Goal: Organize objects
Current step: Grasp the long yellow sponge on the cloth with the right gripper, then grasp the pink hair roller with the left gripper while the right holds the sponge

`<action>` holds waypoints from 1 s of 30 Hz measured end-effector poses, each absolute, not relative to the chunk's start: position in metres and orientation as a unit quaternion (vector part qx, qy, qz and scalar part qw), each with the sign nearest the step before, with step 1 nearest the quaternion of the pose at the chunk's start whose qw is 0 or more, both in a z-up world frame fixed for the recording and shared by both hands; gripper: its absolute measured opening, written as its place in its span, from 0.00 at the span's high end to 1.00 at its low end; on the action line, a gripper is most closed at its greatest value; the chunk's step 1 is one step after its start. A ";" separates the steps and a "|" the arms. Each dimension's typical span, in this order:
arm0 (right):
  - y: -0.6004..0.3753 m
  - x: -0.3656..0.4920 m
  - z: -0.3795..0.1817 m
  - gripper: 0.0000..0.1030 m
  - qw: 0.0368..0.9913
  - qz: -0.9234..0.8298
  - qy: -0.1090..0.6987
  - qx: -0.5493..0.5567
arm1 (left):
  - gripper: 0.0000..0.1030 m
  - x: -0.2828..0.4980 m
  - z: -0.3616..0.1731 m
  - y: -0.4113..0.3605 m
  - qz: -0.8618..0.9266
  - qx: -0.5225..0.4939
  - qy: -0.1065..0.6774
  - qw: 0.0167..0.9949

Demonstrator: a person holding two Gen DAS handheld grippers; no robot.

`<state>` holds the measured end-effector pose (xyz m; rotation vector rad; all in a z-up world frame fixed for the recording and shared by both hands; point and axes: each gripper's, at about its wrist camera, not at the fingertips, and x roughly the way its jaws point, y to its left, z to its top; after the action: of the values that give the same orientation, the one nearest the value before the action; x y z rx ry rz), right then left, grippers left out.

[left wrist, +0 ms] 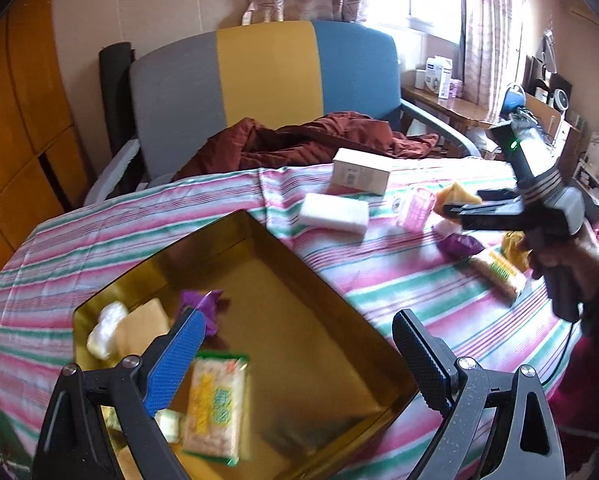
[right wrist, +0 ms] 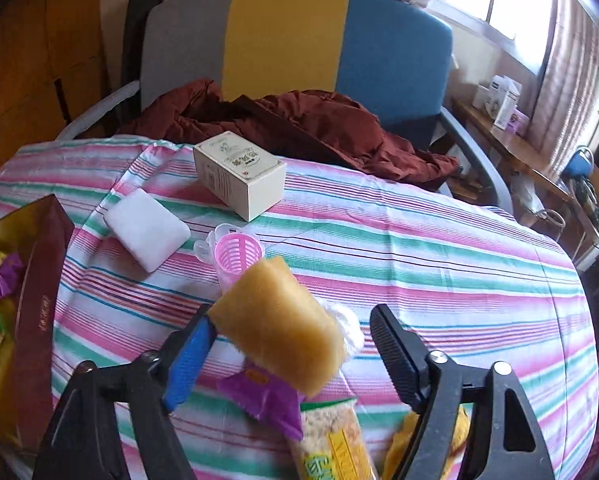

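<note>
A gold-lined box (left wrist: 299, 320) with dark red outer walls (right wrist: 35, 320) stands on the striped tablecloth. It holds a rice-cracker packet (left wrist: 215, 408), a purple candy (left wrist: 203, 304) and pale wrapped snacks (left wrist: 107, 330). My left gripper (left wrist: 295, 364) hangs open and empty over the box. My right gripper (right wrist: 291, 360) is open around a yellow wrapped cake (right wrist: 279, 324), which touches the blue left finger. It also shows in the left wrist view (left wrist: 457, 198). A purple candy (right wrist: 267, 396), a cracker packet (right wrist: 335, 440) and a yellow snack (right wrist: 403, 444) lie under the right gripper.
A cream carton (right wrist: 239, 172), a white sponge block (right wrist: 147, 232) and a pink plastic basket cup (right wrist: 239, 256) lie on the tablecloth (right wrist: 419, 260). Behind the table stands a grey, yellow and blue chair (right wrist: 291, 40) with a rust-brown garment (right wrist: 299, 128). A cluttered desk (left wrist: 459, 108) is at right.
</note>
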<state>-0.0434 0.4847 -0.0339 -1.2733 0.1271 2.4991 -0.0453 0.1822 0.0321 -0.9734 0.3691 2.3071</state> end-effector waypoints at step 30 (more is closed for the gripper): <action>0.537 -0.009 -0.006 0.52 -0.031 0.877 0.291 -0.381 | 0.06 -0.099 -0.015 0.377 0.787 -0.414 0.161 0.427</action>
<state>-0.0093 0.5367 -0.0060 -1.2219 0.9324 2.8108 -0.0990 0.3771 -0.0145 -1.0347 0.4026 1.9675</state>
